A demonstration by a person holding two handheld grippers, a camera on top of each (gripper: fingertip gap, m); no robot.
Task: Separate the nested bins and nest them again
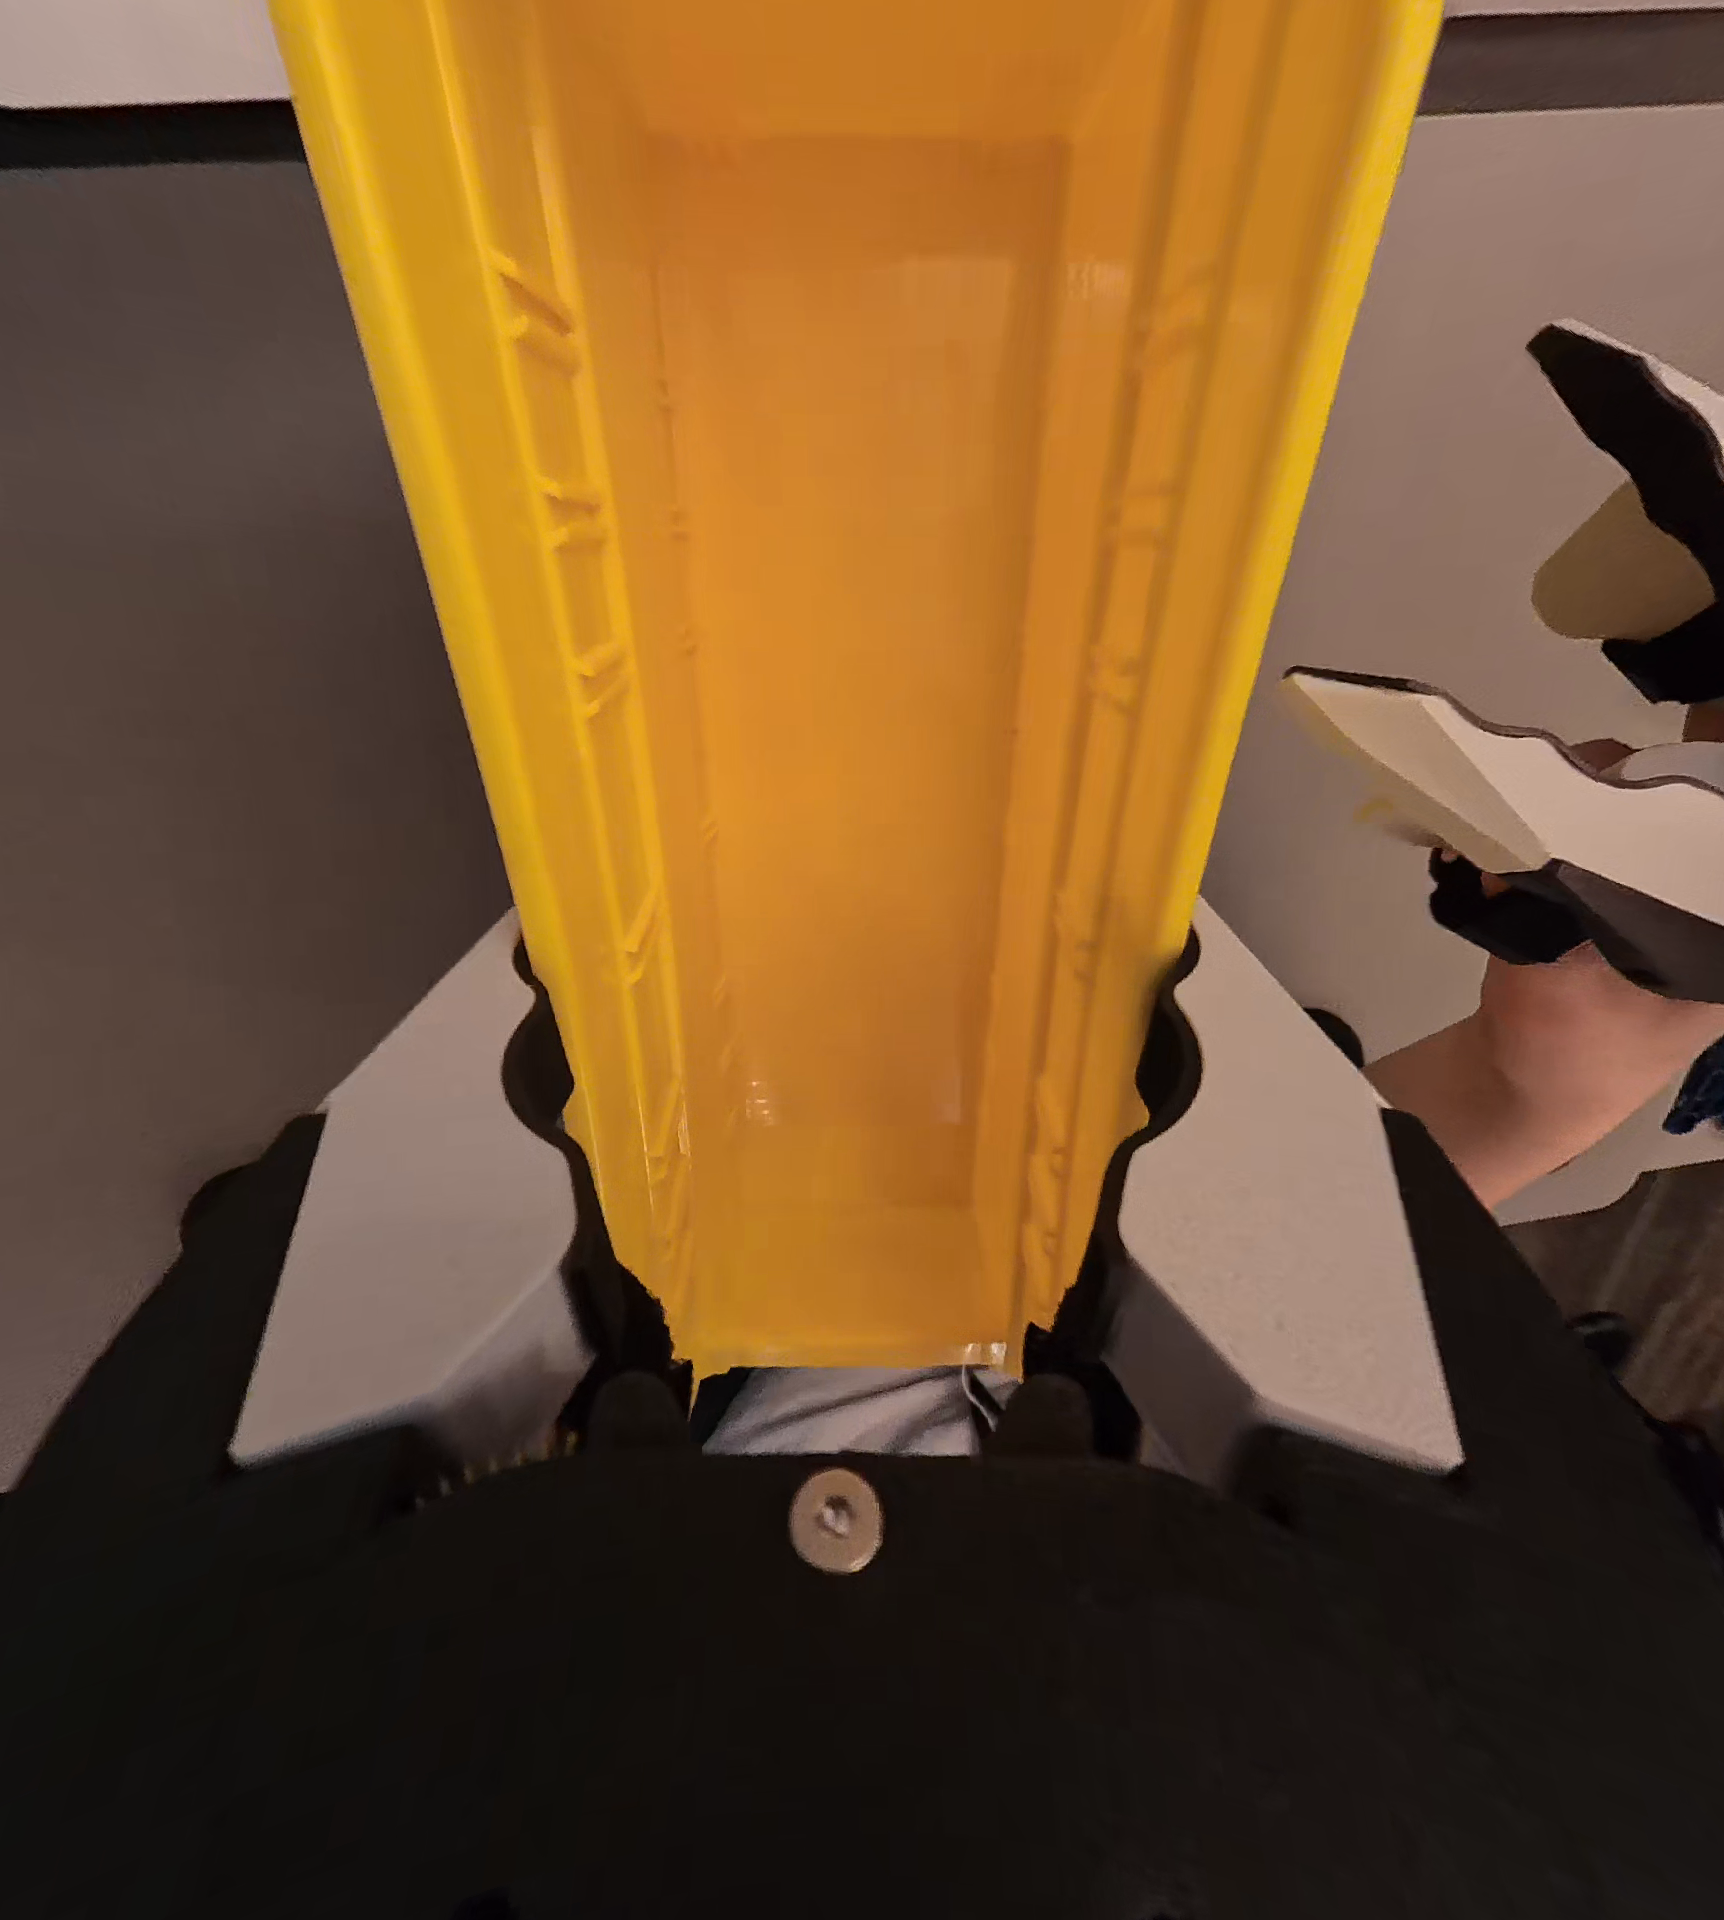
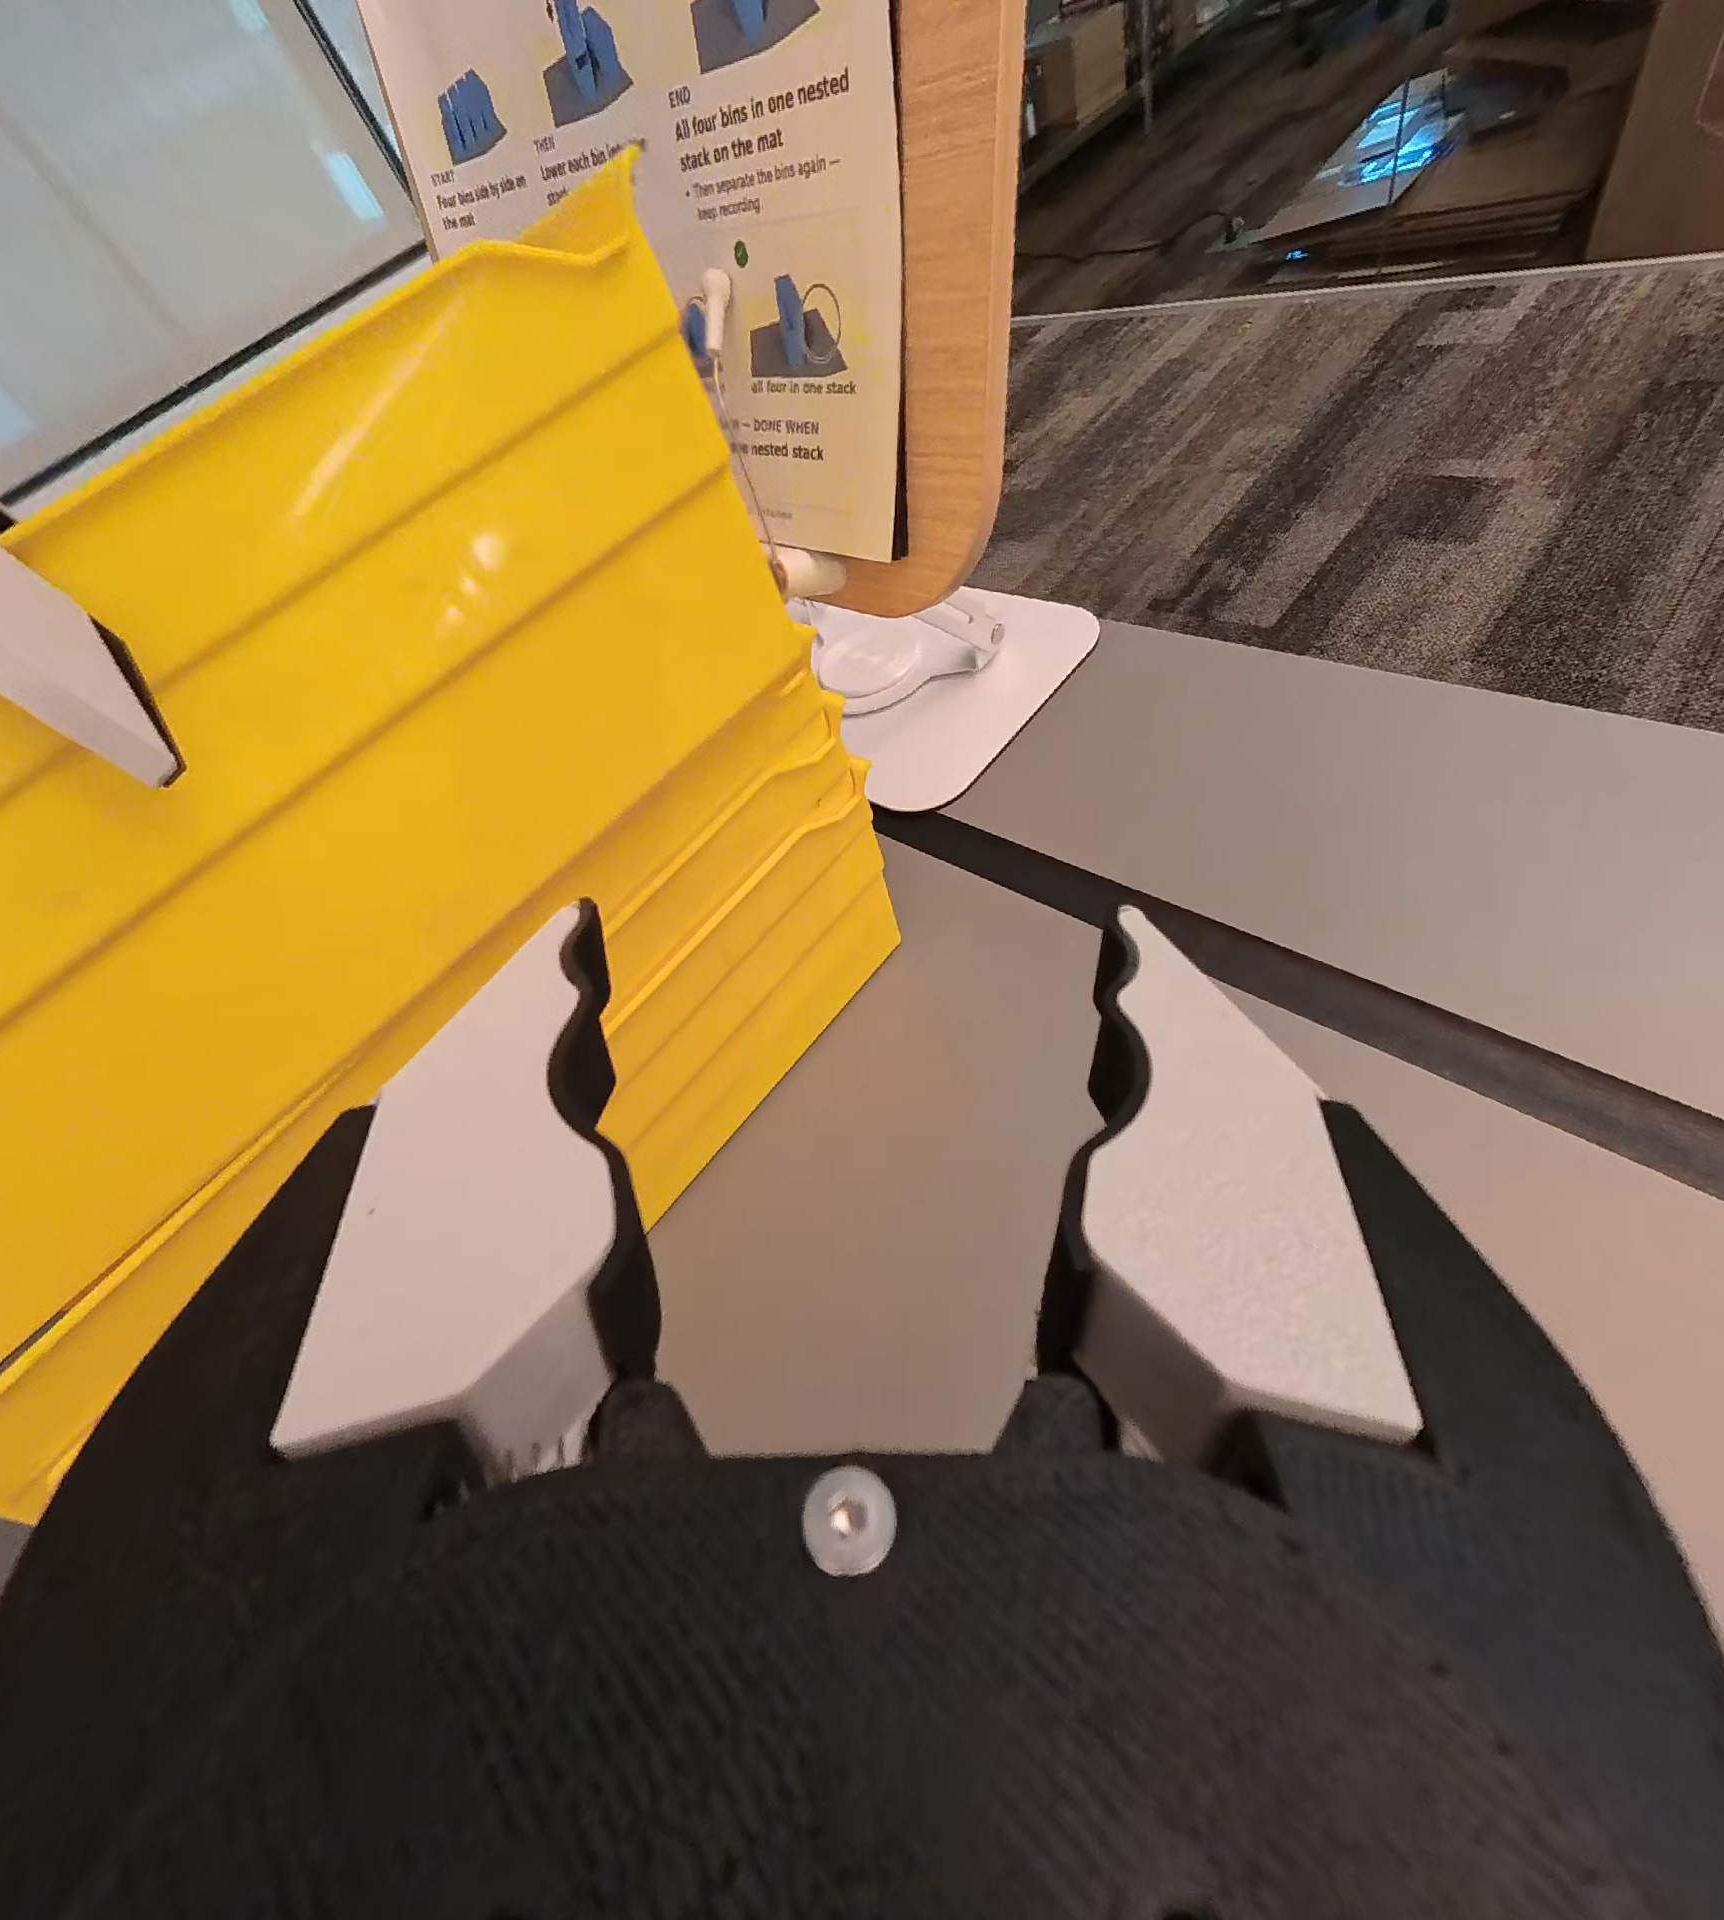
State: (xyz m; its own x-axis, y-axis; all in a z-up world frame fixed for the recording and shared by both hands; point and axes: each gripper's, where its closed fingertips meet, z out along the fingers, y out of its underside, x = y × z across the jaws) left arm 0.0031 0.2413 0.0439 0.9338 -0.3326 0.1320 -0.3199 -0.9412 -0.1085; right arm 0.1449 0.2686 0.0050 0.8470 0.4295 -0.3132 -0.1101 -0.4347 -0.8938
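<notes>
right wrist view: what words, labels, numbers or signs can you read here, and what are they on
White printed sheet on the wood-edged board: several lines of black print, headings and blue bin drawings. Some lines are legible, but I don't copy out writing.
Small print at the sheet's foot: too small to read.
Yellow plastic bins: no words or labels visible, only moulded ridges.

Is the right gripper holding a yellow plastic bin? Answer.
No: the right gripper stands open over bare tabletop, beside the yellow plastic bins.
</notes>
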